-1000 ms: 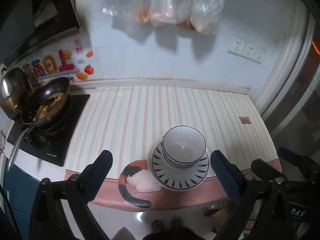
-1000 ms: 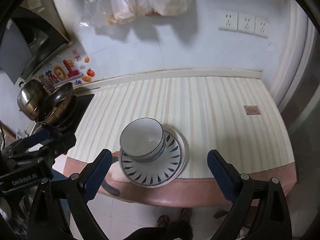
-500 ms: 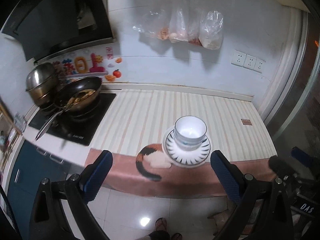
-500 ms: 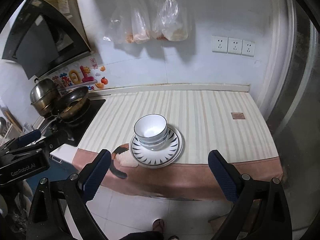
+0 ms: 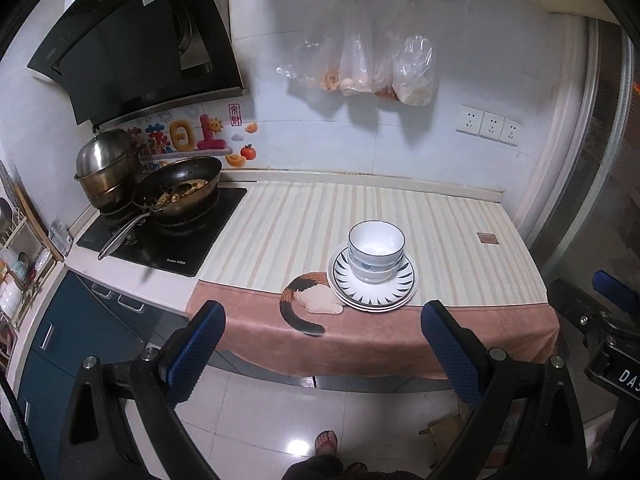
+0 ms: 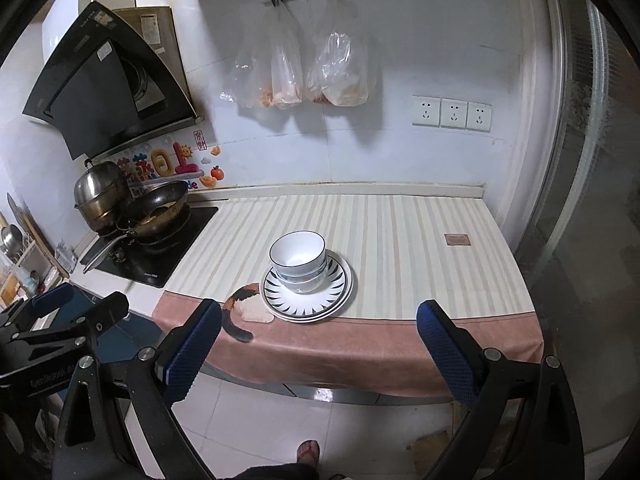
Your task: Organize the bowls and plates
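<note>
White bowls with dark rims (image 5: 375, 249) (image 6: 298, 262) sit nested on stacked white plates with black ray patterns (image 5: 394, 294) (image 6: 332, 298), near the front edge of the striped counter cloth. My left gripper (image 5: 323, 354) is open and empty, held back from the counter above the floor. My right gripper (image 6: 318, 350) is open and empty too, at about the same distance from the stack. Each gripper shows at the edge of the other's view.
A frying pan with food (image 5: 178, 194) and a steel pot (image 5: 106, 172) stand on the black hob (image 5: 160, 240) at left. Plastic bags (image 5: 372, 68) hang on the wall. A cat print (image 5: 308, 302) lies beside the plates. A person's sandalled foot (image 5: 326, 440) is on the tiled floor.
Both grippers have pulled back and up from the counter; the stack now looks smaller and farther. Bowls and plates have not moved.
</note>
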`<state>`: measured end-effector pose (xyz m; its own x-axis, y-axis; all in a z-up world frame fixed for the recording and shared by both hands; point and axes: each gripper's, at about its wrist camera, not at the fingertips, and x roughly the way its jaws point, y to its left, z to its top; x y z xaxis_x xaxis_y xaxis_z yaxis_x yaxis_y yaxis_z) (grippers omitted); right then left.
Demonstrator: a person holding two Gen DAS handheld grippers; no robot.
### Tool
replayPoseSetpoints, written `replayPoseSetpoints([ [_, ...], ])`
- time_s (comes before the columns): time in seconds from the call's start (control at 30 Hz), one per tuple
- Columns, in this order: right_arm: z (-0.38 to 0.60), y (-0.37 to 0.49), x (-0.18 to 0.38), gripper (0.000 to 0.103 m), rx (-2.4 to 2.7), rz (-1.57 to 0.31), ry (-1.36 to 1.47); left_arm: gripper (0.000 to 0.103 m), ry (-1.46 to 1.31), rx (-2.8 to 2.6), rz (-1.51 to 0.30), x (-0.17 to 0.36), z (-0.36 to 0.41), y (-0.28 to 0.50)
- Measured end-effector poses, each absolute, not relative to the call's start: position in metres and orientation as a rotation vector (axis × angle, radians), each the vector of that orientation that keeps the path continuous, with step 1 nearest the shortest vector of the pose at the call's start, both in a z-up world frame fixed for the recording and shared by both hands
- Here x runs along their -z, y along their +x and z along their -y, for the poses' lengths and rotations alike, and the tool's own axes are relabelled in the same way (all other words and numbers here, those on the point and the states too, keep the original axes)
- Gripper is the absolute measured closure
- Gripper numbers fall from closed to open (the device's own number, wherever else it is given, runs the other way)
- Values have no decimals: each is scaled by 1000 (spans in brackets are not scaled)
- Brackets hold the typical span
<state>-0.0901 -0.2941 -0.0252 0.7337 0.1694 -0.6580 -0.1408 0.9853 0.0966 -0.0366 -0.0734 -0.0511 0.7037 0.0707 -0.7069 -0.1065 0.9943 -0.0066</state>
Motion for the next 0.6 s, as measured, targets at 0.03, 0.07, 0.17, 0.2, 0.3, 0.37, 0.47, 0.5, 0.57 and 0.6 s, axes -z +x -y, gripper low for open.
replayPoseSetpoints([
  [0.03, 295, -91, 23, 3, -169, -724, 39, 3, -48, -95, -784, 50, 73, -38],
  [0.07, 295, -94, 22, 3, -169, -718, 35, 3, -47, -94, -782, 50, 73, -39],
  [0.17, 295, -94, 19, 3, -170, -710, 29, 3, -40, -93, -775, 48, 74, -43],
  [0.2, 295, -95, 18, 3, -171, -707, 29, 3, -39, -92, -772, 47, 74, -43],
  [0.3, 294, -96, 16, 3, -171, -699, 24, 3, -38, -90, -765, 46, 72, -44],
  [0.37, 293, -97, 14, 3, -171, -693, 22, 3, -40, -87, -762, 46, 71, -42],
  [0.47, 292, -96, 13, 3, -170, -689, 23, 3, -42, -84, -763, 46, 71, -42],
  [0.5, 293, -96, 13, 3, -169, -689, 22, 3, -44, -83, -764, 45, 71, -41],
  [0.57, 293, -93, 13, 3, -169, -690, 19, 3, -44, -79, -767, 45, 72, -40],
  [0.6, 293, -94, 13, 3, -168, -691, 20, 3, -44, -79, -769, 45, 74, -40],
])
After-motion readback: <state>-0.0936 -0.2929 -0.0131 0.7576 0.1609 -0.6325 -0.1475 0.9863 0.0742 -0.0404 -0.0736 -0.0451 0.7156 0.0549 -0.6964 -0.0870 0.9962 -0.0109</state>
